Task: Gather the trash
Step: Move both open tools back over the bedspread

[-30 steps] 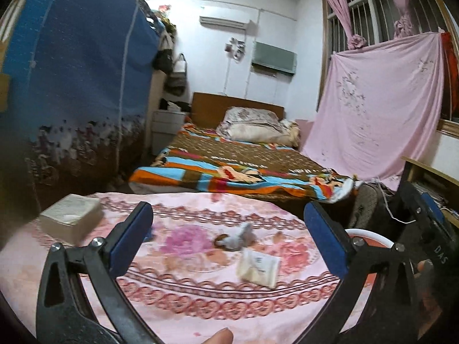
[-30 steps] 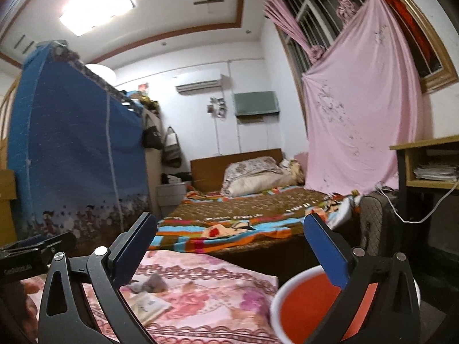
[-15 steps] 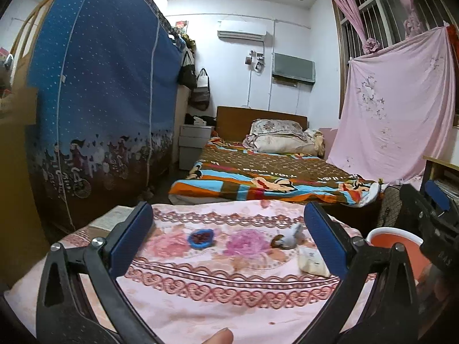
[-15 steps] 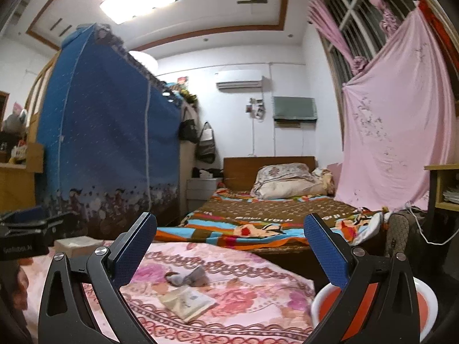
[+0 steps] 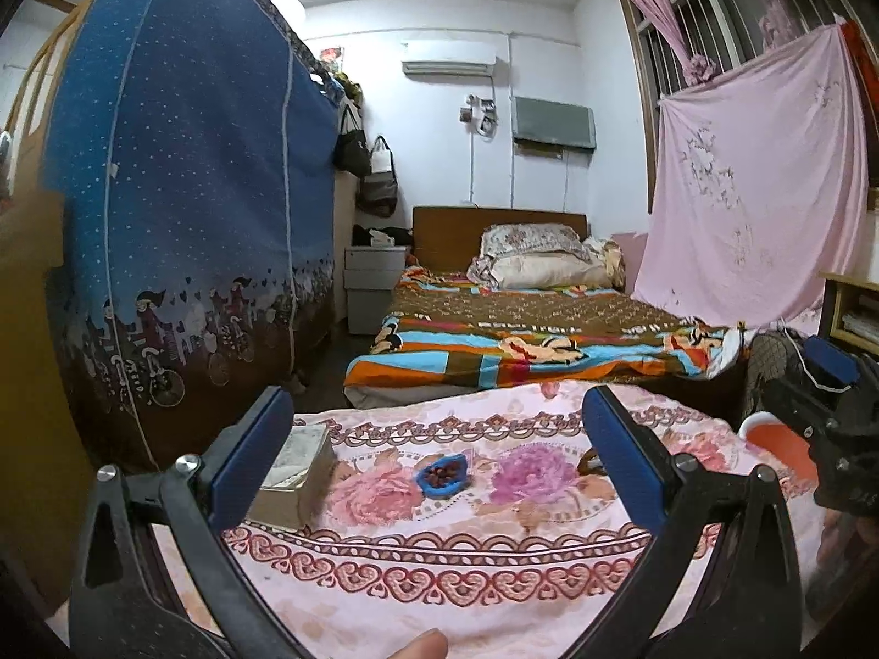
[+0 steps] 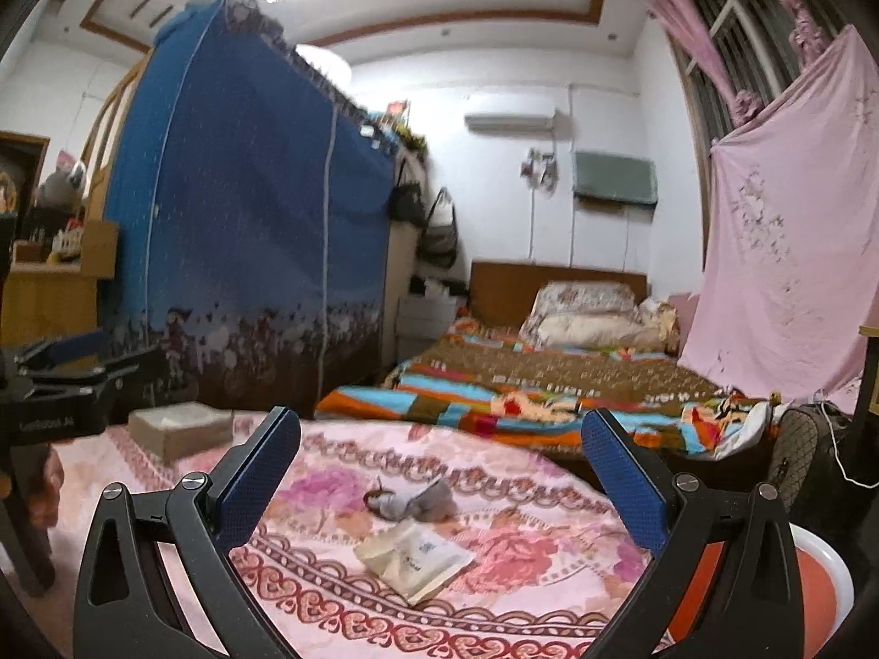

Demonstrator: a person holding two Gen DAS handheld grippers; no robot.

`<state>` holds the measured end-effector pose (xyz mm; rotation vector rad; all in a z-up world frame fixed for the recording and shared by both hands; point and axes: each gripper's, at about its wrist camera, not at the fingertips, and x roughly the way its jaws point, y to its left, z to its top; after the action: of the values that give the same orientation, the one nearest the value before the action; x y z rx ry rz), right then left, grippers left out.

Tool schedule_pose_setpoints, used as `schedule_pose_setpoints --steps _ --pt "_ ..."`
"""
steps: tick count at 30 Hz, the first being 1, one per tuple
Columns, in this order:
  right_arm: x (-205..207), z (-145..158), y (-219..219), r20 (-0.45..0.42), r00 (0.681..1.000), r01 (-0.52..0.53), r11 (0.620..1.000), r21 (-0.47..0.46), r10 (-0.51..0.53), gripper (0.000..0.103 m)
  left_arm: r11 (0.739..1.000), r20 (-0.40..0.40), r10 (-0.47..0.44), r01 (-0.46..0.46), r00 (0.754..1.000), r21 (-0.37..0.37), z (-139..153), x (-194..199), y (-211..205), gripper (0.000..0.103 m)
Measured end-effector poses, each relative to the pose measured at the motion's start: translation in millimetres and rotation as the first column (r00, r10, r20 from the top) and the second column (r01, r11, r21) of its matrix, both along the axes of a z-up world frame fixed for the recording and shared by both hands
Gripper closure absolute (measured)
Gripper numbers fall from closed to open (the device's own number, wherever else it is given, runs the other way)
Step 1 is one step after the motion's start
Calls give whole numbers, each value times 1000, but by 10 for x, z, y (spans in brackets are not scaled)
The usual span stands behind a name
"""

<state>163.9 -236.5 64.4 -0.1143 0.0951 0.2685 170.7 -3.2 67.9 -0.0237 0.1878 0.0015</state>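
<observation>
Both cameras have swung left since a second ago: the blue wrapper now lies between the fingers of the left claw, and the white packet and grey wad between those of the right claw. Both claws are wide apart, empty, above the near edge of the surface. Nothing is collected yet; the bin waits at the near right, and the box crowds the left.

The left gripper has swung leftward, bringing the small blue wrapper of dark red bits between its fingers. The right gripper has tipped down toward the white paper packet
</observation>
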Motion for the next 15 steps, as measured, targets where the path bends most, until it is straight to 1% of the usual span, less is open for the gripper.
schedule_pose_setpoints --steps 3,7,10,12,15 --pt "189 -51 49 -101 995 -4 1000 -30 0 0 1000 -47 -20 20 999 2 -30 129 32 11" --pt "471 -154 76 -261 965 -7 999 -52 -7 0 999 -150 -32 32 988 -6 -100 340 64 11" --pt "660 -262 66 -389 921 -20 999 -47 0 0 999 -242 -41 36 969 -25 -189 525 93 11" --pt "735 -320 63 -443 897 -22 999 -49 -2 0 999 -319 -48 38 947 -37 -273 672 106 12" --pt "848 -423 81 -527 850 -41 998 -54 6 0 998 -388 -60 46 920 -44 -368 810 109 16"
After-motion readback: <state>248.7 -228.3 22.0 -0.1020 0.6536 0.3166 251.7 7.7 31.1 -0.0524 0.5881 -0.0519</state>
